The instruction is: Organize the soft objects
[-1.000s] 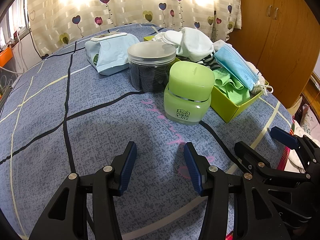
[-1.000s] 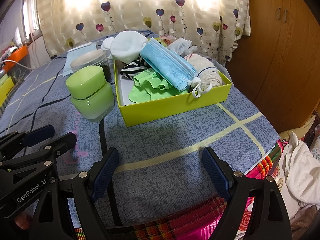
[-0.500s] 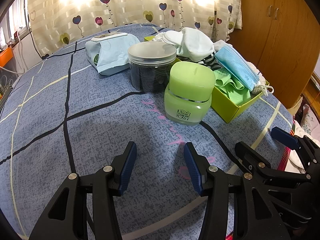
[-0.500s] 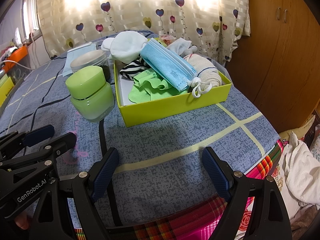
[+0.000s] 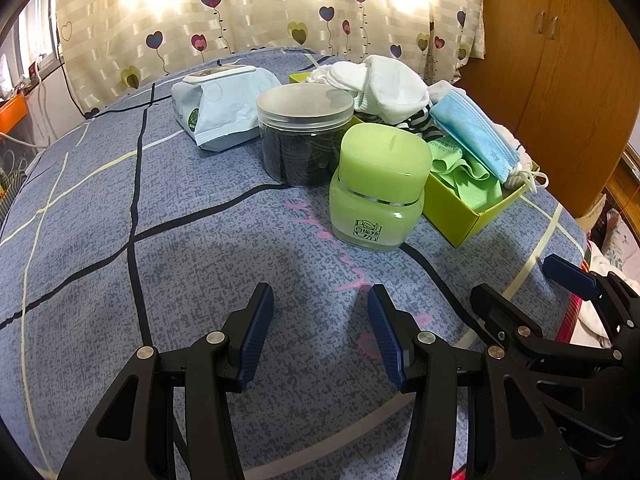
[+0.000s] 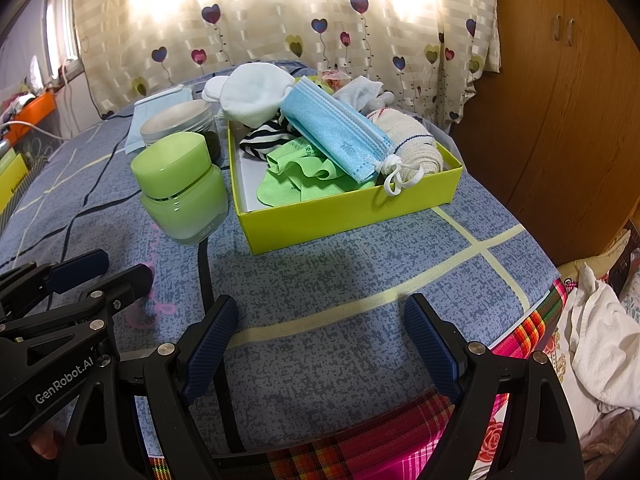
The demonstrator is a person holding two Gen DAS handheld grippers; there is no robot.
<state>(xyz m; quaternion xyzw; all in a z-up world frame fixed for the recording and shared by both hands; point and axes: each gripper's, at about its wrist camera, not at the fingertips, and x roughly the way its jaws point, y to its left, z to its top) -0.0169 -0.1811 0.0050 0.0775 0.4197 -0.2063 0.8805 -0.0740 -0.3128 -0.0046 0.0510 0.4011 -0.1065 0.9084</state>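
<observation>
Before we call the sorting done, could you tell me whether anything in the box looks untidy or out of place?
Yes. The blue mask lies tilted across the pile in the box, and its ear loop hangs over the front wall. The white socks bulge over the far corner. Nothing looks spilled or damaged.

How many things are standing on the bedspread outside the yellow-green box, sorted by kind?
Jars: 2, a green jar and a dark jar with a clear lid
Wipe packs: 1, the pale blue wipes pack
Total: 3 beside the box
</observation>
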